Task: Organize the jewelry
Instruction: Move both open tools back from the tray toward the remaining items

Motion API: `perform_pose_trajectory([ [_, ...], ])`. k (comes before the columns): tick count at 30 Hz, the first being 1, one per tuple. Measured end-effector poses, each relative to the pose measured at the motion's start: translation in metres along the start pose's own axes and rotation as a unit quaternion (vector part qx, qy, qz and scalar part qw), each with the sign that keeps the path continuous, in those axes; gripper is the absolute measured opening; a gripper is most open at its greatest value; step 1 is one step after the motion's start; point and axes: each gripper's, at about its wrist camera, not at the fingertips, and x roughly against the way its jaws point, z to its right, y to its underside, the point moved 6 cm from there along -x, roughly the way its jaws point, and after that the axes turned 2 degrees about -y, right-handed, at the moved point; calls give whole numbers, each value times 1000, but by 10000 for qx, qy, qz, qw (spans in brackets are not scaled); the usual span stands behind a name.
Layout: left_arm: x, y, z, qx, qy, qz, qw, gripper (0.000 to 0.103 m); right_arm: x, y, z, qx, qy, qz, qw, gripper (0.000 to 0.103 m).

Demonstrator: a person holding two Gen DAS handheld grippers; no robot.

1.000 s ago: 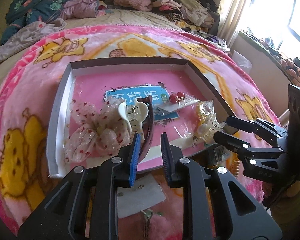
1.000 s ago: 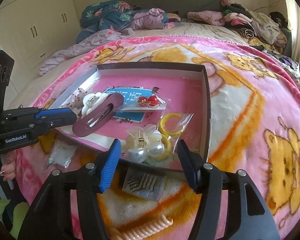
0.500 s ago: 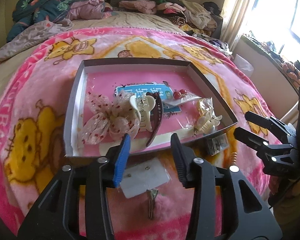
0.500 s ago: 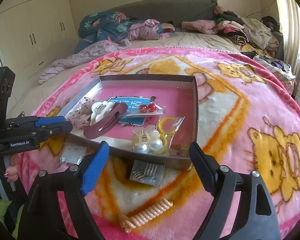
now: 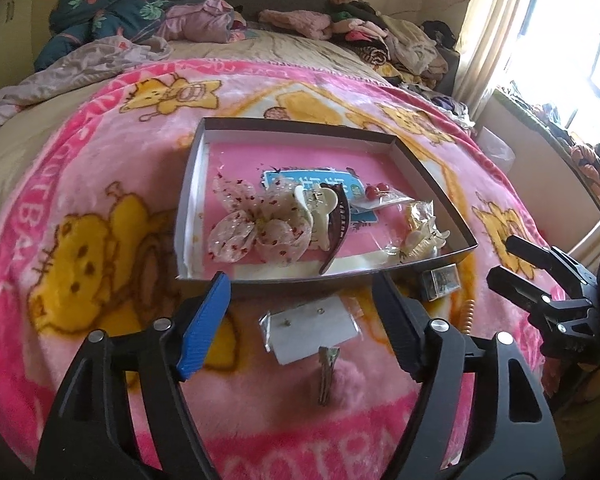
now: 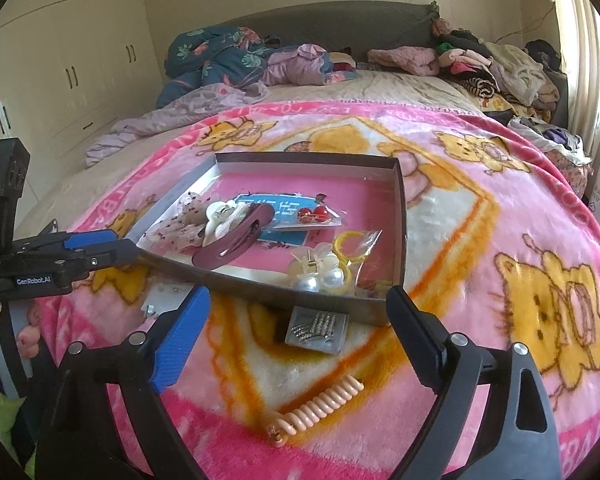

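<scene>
A shallow box (image 5: 432, 184) with a pink floor lies on the blanket. In it are a sheer bow (image 5: 256, 228), a cream claw clip (image 5: 320, 216), a maroon hair clip (image 5: 338, 228), red bead earrings (image 6: 312, 213), yellow rings (image 6: 350, 242) and a pearl clip (image 6: 320, 272). My left gripper (image 5: 300, 284) hovers just before the box's near wall, its jaws opening with nothing between them. My right gripper (image 6: 298, 294) hangs over the near right corner, its jaws also opening and empty. Each gripper shows in the other's view: the right gripper (image 5: 502, 260) and the left gripper (image 6: 120, 246).
Outside the box on the pink cartoon blanket (image 5: 100, 240) lie a white stud card (image 5: 312, 330), a small metal clip (image 5: 326, 376), a packet of hairpins (image 6: 318, 330) and a peach coil tie (image 6: 320, 404). Piled clothes (image 6: 500, 68) cover the far side of the bed.
The left gripper let go of the maroon hair clip, which now lies in the box, and drew back. The right gripper backed away from the pearl clip. Both jaws spread wider.
</scene>
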Motion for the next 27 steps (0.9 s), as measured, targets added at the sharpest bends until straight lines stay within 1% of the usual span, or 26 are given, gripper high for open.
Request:
perform_pose_trajectory([
  [2,4,2,-3,26,-39,16,10000,69,2,0,-1,2,-2,7,10000,88],
  [3,5,3,-5,47,-52,25,10000,71,2,0,-1,2,0,4,10000,91],
  [5,9,5,-8,80,-87,50,9999,72,4,1,-2,11,11,31,10000,93],
  [7,13,7,-12,102,-127,81,9998,76,6,2,-7,31,-15,32,10000,93],
  [19,40,24,-34,199,-378,180,9989,91,12,8,-42,250,-238,-14,9994,94],
  [27,56,36,-45,263,-425,225,9985,92,14,14,-58,354,-370,-71,9987,94],
])
